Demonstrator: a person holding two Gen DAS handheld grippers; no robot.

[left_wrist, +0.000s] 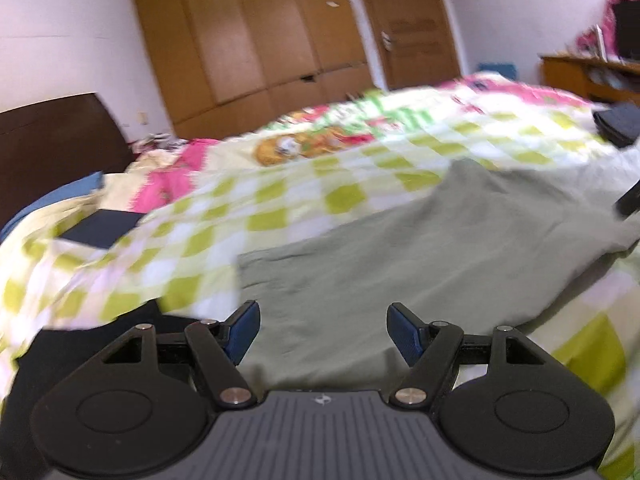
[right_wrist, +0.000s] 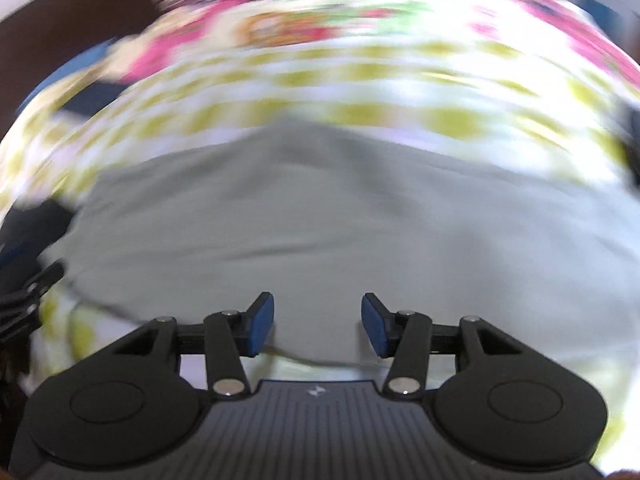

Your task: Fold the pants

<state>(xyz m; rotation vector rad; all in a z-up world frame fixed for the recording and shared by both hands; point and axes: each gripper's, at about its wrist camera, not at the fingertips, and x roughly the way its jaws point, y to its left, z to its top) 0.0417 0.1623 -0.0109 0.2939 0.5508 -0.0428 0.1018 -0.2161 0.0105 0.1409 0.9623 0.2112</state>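
Note:
Grey-green pants [left_wrist: 400, 248] lie flat on a bed with a green-and-white checked cover [left_wrist: 248, 204]. My left gripper [left_wrist: 322, 332] is open and empty, just above the pants' near edge. In the right wrist view the pants [right_wrist: 340, 216] fill the middle, blurred by motion. My right gripper [right_wrist: 318, 326] is open and empty, over the pants' near hem. A dark part of the other gripper [left_wrist: 628, 200] shows at the right edge of the left wrist view.
A dark folded garment [left_wrist: 100, 226] lies on the bed at the left and another dark one [left_wrist: 618, 124] at the far right. A dark headboard [left_wrist: 52, 140], wooden wardrobe [left_wrist: 256, 36] and wooden desk [left_wrist: 588, 72] stand behind.

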